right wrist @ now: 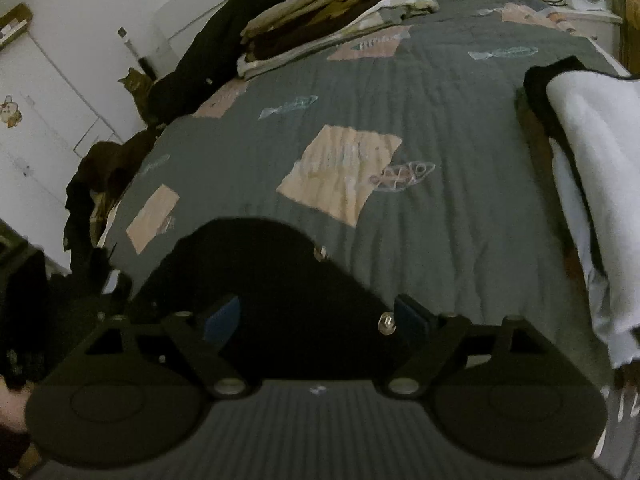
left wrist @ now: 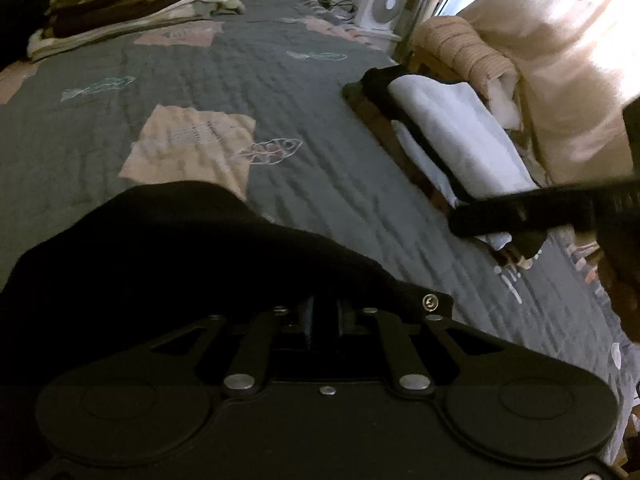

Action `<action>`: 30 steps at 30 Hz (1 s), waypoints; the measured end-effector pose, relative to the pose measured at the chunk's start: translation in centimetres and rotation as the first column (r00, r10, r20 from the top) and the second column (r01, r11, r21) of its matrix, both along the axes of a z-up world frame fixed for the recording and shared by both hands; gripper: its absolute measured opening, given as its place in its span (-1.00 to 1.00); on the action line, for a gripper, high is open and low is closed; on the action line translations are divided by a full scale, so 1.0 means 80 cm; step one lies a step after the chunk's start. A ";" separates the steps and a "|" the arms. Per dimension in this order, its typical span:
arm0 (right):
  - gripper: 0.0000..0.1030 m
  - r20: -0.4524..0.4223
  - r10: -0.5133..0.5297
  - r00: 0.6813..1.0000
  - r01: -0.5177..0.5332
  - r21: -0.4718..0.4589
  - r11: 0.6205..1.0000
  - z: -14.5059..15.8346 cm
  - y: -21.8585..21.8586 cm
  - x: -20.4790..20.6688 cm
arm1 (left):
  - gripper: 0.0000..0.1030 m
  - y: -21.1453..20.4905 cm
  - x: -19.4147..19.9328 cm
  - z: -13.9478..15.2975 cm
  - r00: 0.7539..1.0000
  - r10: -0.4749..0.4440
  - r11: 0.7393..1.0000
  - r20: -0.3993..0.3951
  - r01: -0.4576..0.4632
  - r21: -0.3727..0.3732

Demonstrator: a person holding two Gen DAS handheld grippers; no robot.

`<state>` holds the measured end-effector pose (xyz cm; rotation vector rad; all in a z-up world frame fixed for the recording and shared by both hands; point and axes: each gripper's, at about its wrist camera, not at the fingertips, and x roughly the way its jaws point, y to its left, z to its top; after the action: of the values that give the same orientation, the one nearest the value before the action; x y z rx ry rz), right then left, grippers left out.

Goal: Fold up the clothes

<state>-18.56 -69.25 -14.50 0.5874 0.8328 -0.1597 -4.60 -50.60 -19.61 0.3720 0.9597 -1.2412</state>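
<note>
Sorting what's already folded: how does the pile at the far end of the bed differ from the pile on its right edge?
The far pile is brown and beige, with several layers; the right-edge pile is mostly white with black trim. The far pile lies across the bed, while the right-edge pile runs along its side. Both rest on the grey quilt.

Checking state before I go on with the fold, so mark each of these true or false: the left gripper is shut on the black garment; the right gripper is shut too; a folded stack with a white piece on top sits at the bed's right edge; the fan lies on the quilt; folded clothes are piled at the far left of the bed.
1. The left gripper is shut on the black garment. True.
2. The right gripper is shut too. False: its fingers stand apart, open over the garment.
3. A folded stack with a white piece on top sits at the bed's right edge. True.
4. The fan lies on the quilt. False: it stands beyond the bed's far end.
5. Folded clothes are piled at the far left. True.
</note>
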 end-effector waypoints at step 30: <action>0.64 -0.213 0.171 0.962 -0.222 -0.244 0.944 -0.009 0.165 0.096 | 0.50 0.191 0.113 0.032 0.987 0.155 0.984 0.040 -0.158 0.080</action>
<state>-10.90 -56.05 -15.26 0.2353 1.0305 -0.1420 4.41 -35.34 -17.03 0.3741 0.9947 -1.0517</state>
